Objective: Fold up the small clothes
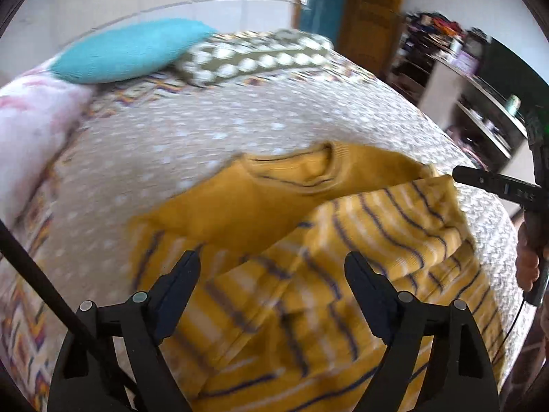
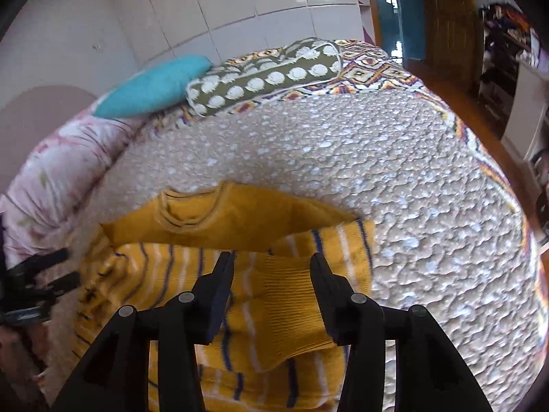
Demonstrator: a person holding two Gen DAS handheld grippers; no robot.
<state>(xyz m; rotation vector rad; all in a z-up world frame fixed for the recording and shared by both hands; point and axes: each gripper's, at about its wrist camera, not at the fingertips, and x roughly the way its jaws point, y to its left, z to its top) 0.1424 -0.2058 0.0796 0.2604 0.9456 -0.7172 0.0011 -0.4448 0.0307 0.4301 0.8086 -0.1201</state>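
A small mustard-yellow sweater point(image 1: 260, 202) with white and navy stripes lies partly folded on the quilted bed; it also shows in the right wrist view point(image 2: 240, 213). Its collar faces away and a striped sleeve is folded across the body. My left gripper point(image 1: 272, 264) is open, hovering just above the striped lower part. My right gripper point(image 2: 272, 264) is open over the ribbed cuff point(image 2: 291, 295) of the sleeve, holding nothing. The right gripper also shows at the right edge of the left wrist view point(image 1: 494, 185), and the left gripper at the left edge of the right wrist view point(image 2: 37, 285).
The bed has a beige dotted quilt point(image 2: 377, 158). A turquoise pillow point(image 1: 130, 49), a green spotted cushion point(image 2: 267, 75) and a pink floral bundle point(image 2: 58, 164) lie at the far end. Shelves with clutter point(image 1: 463, 79) stand at the right beyond the bed edge.
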